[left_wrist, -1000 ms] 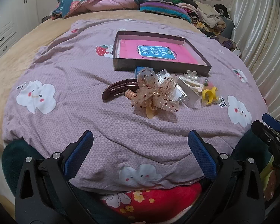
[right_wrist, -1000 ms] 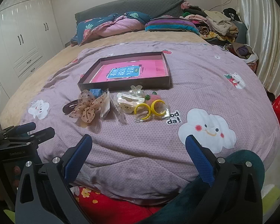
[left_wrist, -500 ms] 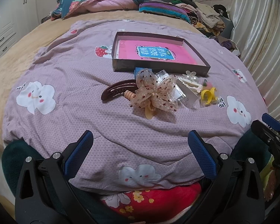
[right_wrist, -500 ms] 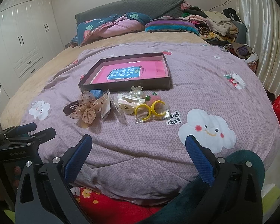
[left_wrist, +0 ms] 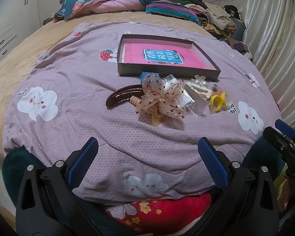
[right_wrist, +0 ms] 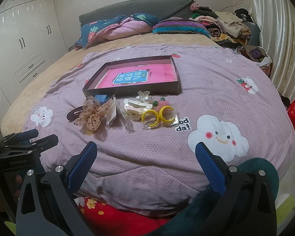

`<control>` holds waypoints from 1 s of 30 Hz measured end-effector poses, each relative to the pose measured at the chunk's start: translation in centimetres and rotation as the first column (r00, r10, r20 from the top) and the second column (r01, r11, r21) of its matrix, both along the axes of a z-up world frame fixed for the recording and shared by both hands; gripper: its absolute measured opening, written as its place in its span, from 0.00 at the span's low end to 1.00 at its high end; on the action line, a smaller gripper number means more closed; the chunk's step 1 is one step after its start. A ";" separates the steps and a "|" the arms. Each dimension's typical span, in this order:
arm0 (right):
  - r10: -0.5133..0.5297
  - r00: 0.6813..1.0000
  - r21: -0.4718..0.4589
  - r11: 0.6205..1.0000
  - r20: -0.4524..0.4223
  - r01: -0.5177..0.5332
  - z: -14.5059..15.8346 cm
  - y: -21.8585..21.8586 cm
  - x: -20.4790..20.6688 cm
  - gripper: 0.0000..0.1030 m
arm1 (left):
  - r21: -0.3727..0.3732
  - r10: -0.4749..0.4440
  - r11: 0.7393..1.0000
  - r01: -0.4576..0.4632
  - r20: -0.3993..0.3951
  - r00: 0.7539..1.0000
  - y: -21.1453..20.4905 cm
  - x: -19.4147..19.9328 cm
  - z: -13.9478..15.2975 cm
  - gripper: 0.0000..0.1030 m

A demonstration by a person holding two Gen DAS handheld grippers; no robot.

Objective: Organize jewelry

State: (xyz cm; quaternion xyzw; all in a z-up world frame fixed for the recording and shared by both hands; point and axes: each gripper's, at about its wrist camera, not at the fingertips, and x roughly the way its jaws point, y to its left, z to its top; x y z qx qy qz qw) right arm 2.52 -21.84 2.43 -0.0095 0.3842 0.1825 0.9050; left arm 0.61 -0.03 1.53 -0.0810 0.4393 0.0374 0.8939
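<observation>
A dark shallow box (left_wrist: 127,71) (right_wrist: 127,92) with a pink book inside lies on the purple quilt. In front of it lies a heap of hair accessories: a dotted tulle bow (left_wrist: 161,98) (right_wrist: 93,115), a dark brown hair clip (left_wrist: 122,95) (right_wrist: 72,113), pearl clips (left_wrist: 201,82) (right_wrist: 142,98), yellow hoops in a clear bag (left_wrist: 218,100) (right_wrist: 159,116). My left gripper (left_wrist: 147,157) (right_wrist: 27,137) is open and empty at the quilt's near edge. My right gripper (right_wrist: 146,159) (left_wrist: 281,129) is open and empty, to the right of the left one.
Pillows and folded bedding (right_wrist: 118,29) lie at the bed's head. A pile of clothes (right_wrist: 226,25) sits at the back right by a curtain (right_wrist: 281,39). White wardrobes (right_wrist: 19,45) stand on the left. A red flowered cloth (left_wrist: 157,210) lies under the quilt's near edge.
Both views have shifted slightly, the accessories sitting a little lower in frame. Nothing on the bed has moved. Both grippers stay open.
</observation>
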 end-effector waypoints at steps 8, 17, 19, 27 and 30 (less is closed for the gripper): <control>0.000 1.000 0.004 1.000 -0.001 0.000 -0.1 -0.2 0.2 0.96 | 0.000 0.001 1.000 -0.001 0.001 1.000 0.0 0.0 0.1 0.92; 0.002 1.000 0.006 1.000 -0.001 -0.002 -0.2 -0.3 0.2 0.96 | -0.031 -0.017 0.999 0.017 -0.011 1.000 -0.4 0.5 0.2 0.92; -0.001 1.000 0.008 1.000 -0.001 0.001 0.0 -0.5 0.4 0.96 | -0.050 -0.024 0.998 0.024 -0.011 1.000 -0.2 0.9 0.0 0.92; -0.003 1.000 0.007 1.000 -0.008 0.003 -0.3 -1.6 3.1 0.96 | -0.083 -0.032 0.996 0.029 -0.035 0.999 1.5 3.5 -1.6 0.92; -0.008 1.000 0.003 1.000 -0.010 0.008 -0.5 -2.0 4.2 0.96 | -0.107 -0.063 0.993 0.060 -0.028 0.998 1.8 4.7 -2.1 0.92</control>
